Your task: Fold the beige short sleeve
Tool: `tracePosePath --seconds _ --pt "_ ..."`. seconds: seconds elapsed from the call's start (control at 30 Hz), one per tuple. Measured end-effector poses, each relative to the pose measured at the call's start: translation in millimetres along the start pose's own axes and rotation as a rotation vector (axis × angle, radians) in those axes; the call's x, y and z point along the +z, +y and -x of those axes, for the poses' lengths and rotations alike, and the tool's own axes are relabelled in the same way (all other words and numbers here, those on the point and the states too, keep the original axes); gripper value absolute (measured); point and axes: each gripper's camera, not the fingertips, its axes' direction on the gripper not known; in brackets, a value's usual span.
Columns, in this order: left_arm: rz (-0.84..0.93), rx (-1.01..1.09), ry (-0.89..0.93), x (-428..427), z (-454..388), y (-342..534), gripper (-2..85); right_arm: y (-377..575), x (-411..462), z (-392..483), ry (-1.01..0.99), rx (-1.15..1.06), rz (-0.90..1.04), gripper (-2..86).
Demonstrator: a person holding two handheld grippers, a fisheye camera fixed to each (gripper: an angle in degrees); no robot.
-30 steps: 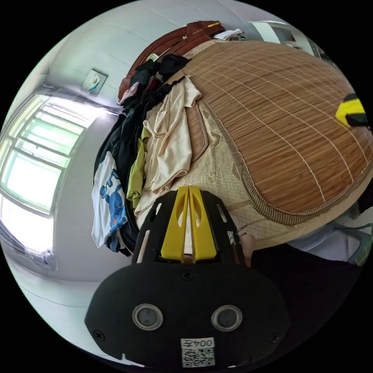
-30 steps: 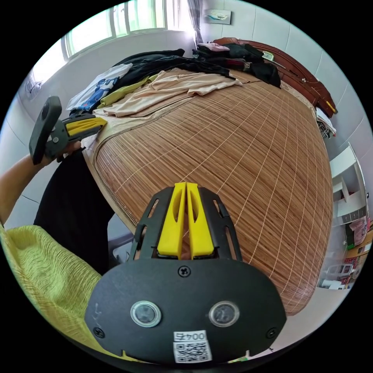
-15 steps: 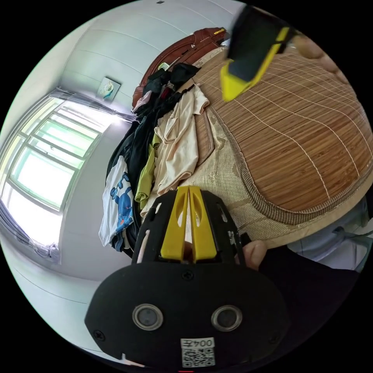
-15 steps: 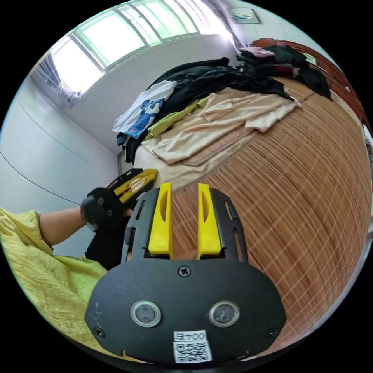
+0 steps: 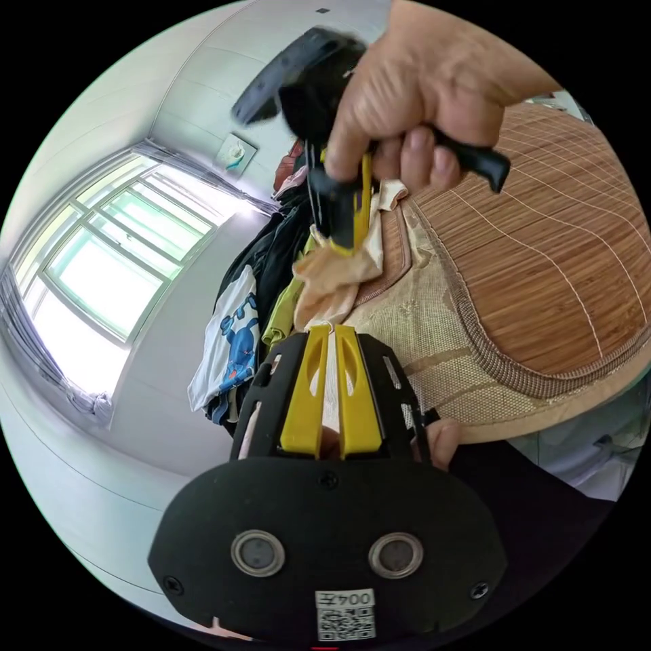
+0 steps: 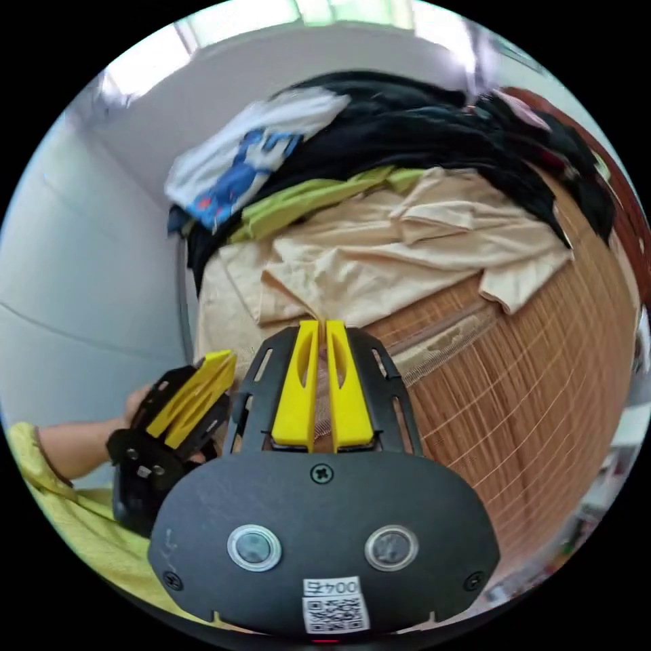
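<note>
The beige short sleeve shirt lies crumpled at the edge of a bamboo mat on the bed. In the right gripper view my right gripper is shut at the shirt's near hem. The left gripper view shows that right gripper, held in a hand, pointing down with beige shirt bunched at its tips. My left gripper has its jaws together just short of the shirt's lower edge, nothing between them. It also appears as the left gripper low left of the right one.
Behind the beige shirt sits a pile of clothes: black garments, a green one and a white shirt with blue print. The bamboo mat stretches away to the right. A window is on the wall.
My right gripper has come across to the shirt's hem and gone from open to shut on it, bunching the cloth. The left gripper stays shut and has edged closer to the shirt.
</note>
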Motion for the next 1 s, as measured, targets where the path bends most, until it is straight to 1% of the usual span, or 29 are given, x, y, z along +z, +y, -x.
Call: tracePosePath --seconds 0.07,0.1,0.17,0.2,0.27,0.3,0.37,0.4,0.43,0.47,0.5,0.57,0.6,0.67,0.8,0.87,1.0 --pt "-0.003 0.01 -0.008 -2 -4 2 1.4 63 -45 -64 -0.129 0.18 -0.196 0.6" --pt "-0.002 0.02 -0.011 -3 -6 2 1.4 84 -57 -81 -0.17 0.219 -0.256 0.4" --pt "0.0 0.032 -0.014 -4 -10 2 1.4 188 -96 -152 -0.349 0.423 -0.491 -0.2" --pt "0.001 0.037 -0.017 -5 -12 2 1.3 218 -103 -168 -0.384 0.475 -0.549 -0.3" --pt "0.003 0.046 -0.02 -6 -14 1 1.3 343 -121 -214 -0.46 0.662 -0.735 -0.6" --pt "-0.005 0.058 -0.02 -8 -17 1 1.3 375 -124 -222 -0.472 0.707 -0.773 -0.6" --pt "-0.045 0.111 -0.009 -15 -25 1 1.3 496 -121 -242 -0.527 0.871 -0.888 -0.7" --pt "-0.091 0.172 -0.014 -23 -35 3 1.3 522 -118 -243 -0.534 0.895 -0.9 -0.7" --pt "-0.148 0.246 -0.034 -33 -48 6 1.4 568 -114 -238 -0.515 0.922 -0.912 -0.7" --pt "-0.172 0.284 -0.045 -37 -54 7 1.4 607 -110 -229 -0.469 0.934 -0.904 -0.7" --pt "-0.217 0.358 -0.064 -44 -67 11 1.5 625 -108 -224 -0.446 0.942 -0.898 -0.7" --pt "-0.282 0.427 -0.075 -54 -78 15 1.6 690 -95 -202 -0.377 0.986 -0.873 -0.7" --pt "-0.313 0.46 -0.071 -59 -82 17 1.6 705 -90 -197 -0.363 0.999 -0.867 -0.6" --pt "-0.347 0.498 -0.077 -68 -89 19 1.7 757 -54 -185 -0.396 1.097 -0.845 -0.3" --pt "-0.429 0.609 -0.048 -97 -100 30 1.8 802 -1 -167 -0.463 1.212 -0.861 0.5" --pt "-0.426 0.618 -0.043 -103 -98 31 1.9 813 24 -157 -0.49 1.233 -0.915 1.4" --pt "-0.361 0.578 -0.003 -103 -71 29 2.5 811 44 -153 -0.489 1.212 -0.914 3.0"
